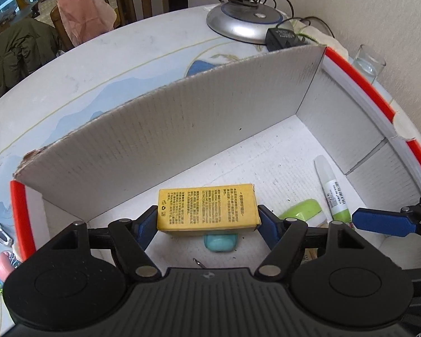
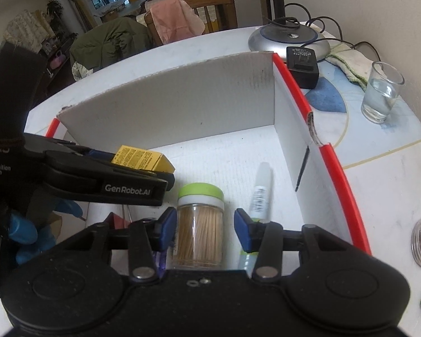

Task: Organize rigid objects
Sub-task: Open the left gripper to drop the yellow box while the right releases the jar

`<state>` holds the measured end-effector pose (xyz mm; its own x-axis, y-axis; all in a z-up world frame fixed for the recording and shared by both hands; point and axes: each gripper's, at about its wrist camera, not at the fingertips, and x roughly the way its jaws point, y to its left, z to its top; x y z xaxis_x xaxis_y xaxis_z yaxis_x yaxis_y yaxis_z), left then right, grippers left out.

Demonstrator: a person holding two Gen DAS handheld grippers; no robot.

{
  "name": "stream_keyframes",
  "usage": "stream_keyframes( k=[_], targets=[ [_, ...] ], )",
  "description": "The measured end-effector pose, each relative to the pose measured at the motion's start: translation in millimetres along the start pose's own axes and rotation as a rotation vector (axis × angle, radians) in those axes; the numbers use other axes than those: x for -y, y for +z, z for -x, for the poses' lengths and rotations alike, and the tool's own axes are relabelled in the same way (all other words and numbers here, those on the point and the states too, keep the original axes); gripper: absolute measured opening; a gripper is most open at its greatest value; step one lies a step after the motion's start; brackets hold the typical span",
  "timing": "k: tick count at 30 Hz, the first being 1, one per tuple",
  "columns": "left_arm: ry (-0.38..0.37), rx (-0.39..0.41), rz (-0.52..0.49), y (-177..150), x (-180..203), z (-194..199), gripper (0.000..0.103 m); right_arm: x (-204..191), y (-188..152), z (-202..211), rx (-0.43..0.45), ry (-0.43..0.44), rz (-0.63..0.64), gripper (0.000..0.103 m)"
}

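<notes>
The left tongs (image 1: 207, 221) are clenched on a yellow box (image 1: 207, 207), their blue pads (image 1: 147, 224) pressed against its 2 short ends. The yellow box is held just above the white floor of an open cardboard box (image 1: 168, 129) with red edges, which stands on the counter (image 1: 98, 64).

The right tongs (image 2: 205, 229) are spread apart around a clear toothpick jar (image 2: 200, 224) with a green lid; there are gaps between the pads and the jar on both sides, so nothing is gripped. The jar stands upright inside the cardboard box.

A glue pen (image 2: 262, 188) with a white cap lies on the box floor to the right of the jar. In the left view a teal block (image 1: 221, 242) lies under the yellow box.

Outside the box on the counter stand a water glass (image 2: 383, 95), a lamp base (image 2: 289, 39) and a black adapter (image 2: 302, 66).
</notes>
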<state>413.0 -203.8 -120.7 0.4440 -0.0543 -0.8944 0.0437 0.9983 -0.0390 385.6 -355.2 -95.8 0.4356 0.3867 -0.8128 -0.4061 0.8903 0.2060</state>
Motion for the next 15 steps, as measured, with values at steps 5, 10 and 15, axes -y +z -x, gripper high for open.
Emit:
stream_keyframes(
  k=[5,10,15],
  targets=[
    [-0.023,0.037,0.009,-4.1,-4.2,14.6,0.074,0.1,-1.6,7.4,0.009,0.002,-0.008,0.050],
    [-0.052,0.095,0.013,-13.5,-6.5,37.7,0.074,-2.7,-2.5,17.5,0.030,0.009,-0.013,0.053],
    [-0.086,0.160,0.011,-25.6,-9.0,66.4,0.074,-10.2,-4.5,31.4,0.060,0.013,-0.009,0.056]
  ],
)
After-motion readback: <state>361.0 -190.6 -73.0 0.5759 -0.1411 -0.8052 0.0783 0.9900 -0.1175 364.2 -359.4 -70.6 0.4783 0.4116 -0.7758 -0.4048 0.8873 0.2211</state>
